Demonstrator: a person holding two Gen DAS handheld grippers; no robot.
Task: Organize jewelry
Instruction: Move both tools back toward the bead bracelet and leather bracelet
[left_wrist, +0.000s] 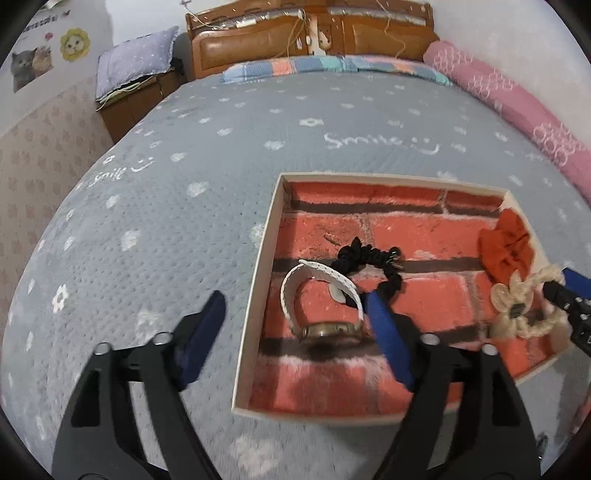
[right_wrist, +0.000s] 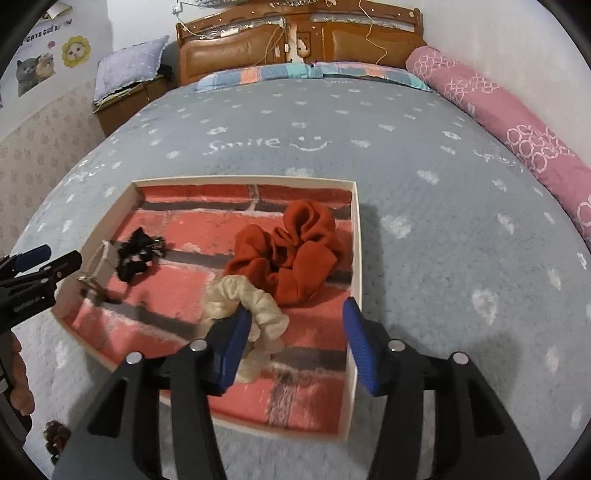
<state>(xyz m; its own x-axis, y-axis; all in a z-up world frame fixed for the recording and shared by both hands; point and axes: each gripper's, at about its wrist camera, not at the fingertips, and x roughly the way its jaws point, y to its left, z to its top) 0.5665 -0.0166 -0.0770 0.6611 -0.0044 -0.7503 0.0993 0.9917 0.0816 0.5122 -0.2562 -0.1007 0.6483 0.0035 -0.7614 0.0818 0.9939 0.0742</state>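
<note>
A shallow box (left_wrist: 255, 280) with a red brick-pattern floor lies on the bed; it also shows in the right wrist view (right_wrist: 356, 236). In it lie a white-strapped watch (left_wrist: 321, 306) (right_wrist: 96, 264), a black scrunchie (left_wrist: 369, 260) (right_wrist: 138, 253), a rust-red scrunchie (left_wrist: 504, 245) (right_wrist: 295, 254) and a cream scrunchie (left_wrist: 524, 310) (right_wrist: 247, 310). My left gripper (left_wrist: 295, 332) is open and empty, straddling the box's left wall near the watch. My right gripper (right_wrist: 295, 343) is open over the box's near right part, its left finger (right_wrist: 231, 347) against the cream scrunchie.
The box rests on a grey flowered bedspread (left_wrist: 166, 221). A pink bolster (right_wrist: 517, 129) runs along the right side, a wooden headboard (right_wrist: 295, 44) at the back. A dark brown scrunchie (right_wrist: 55, 437) lies on the bed at the near left. A bedside cabinet (left_wrist: 133, 96) stands left.
</note>
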